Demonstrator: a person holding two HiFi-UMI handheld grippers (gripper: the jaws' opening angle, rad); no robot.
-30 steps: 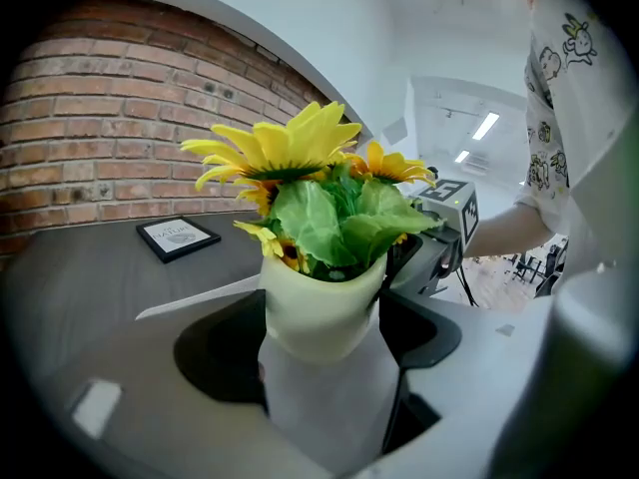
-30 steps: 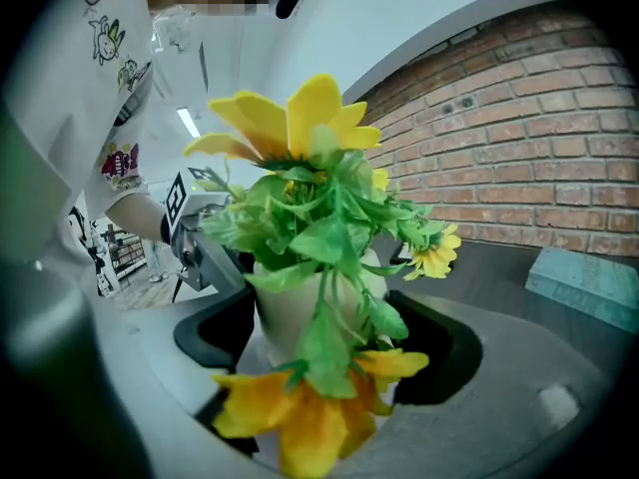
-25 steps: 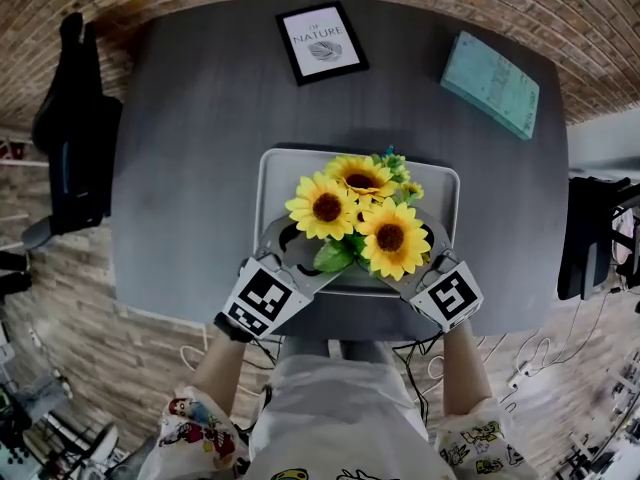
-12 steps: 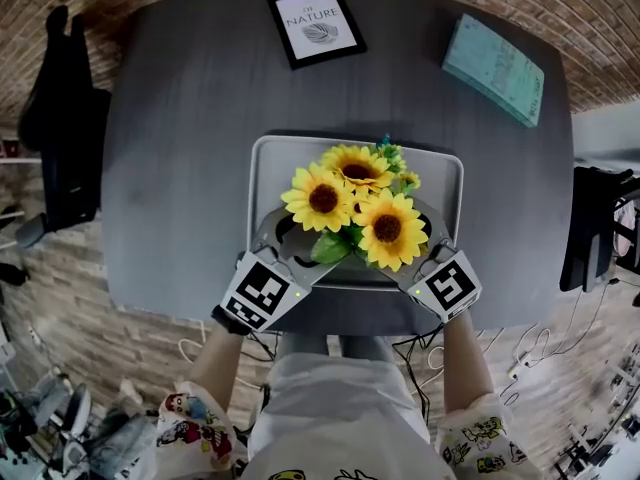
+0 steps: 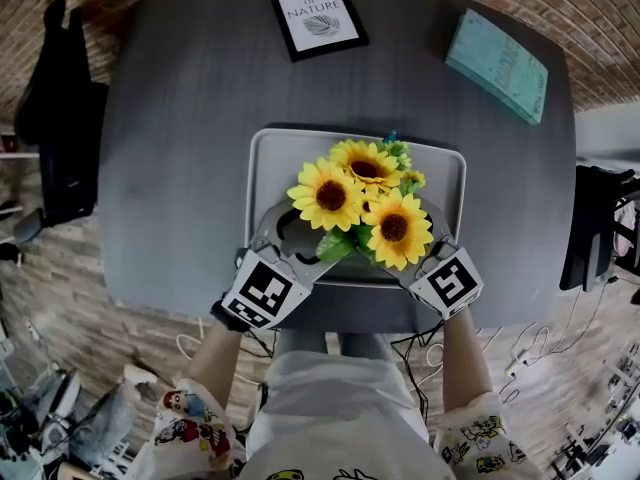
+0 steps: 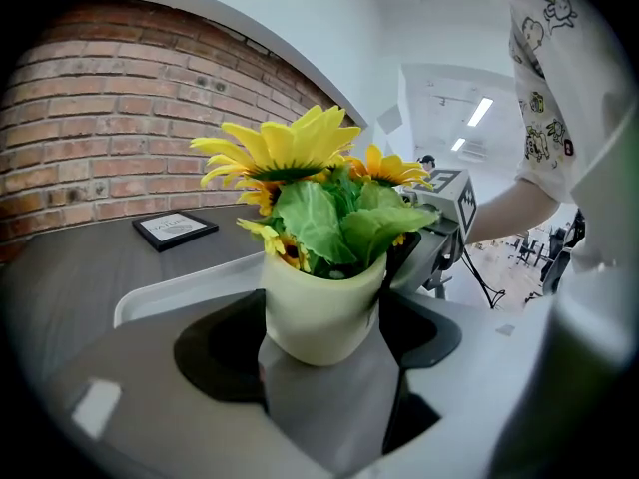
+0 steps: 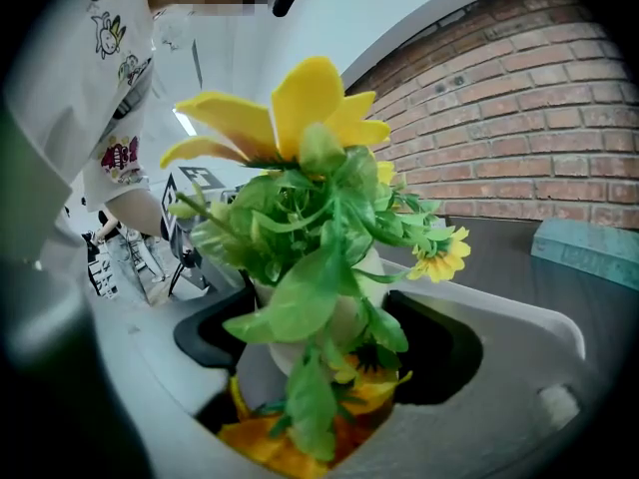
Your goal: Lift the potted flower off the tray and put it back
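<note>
The potted flower (image 5: 365,203), several yellow sunflowers with green leaves in a pale cream pot (image 6: 324,307), stands over the front half of the light grey tray (image 5: 255,168). My left gripper (image 5: 305,238) reaches in from the front left, and its jaws are wide and closed around the pot's sides. My right gripper (image 5: 408,248) does the same from the front right, its jaws hugging the pot (image 7: 349,317) under the leaves. The blooms hide the pot from above. I cannot tell whether its base touches the tray.
The tray sits near the front edge of a dark grey round table (image 5: 180,168). A framed print (image 5: 318,16) lies at the back and a teal book (image 5: 497,63) at the back right. Black chairs (image 5: 60,108) flank the table, and cables lie on the floor.
Only the head view has shifted a little. Grippers, flower and tray keep the same places relative to each other.
</note>
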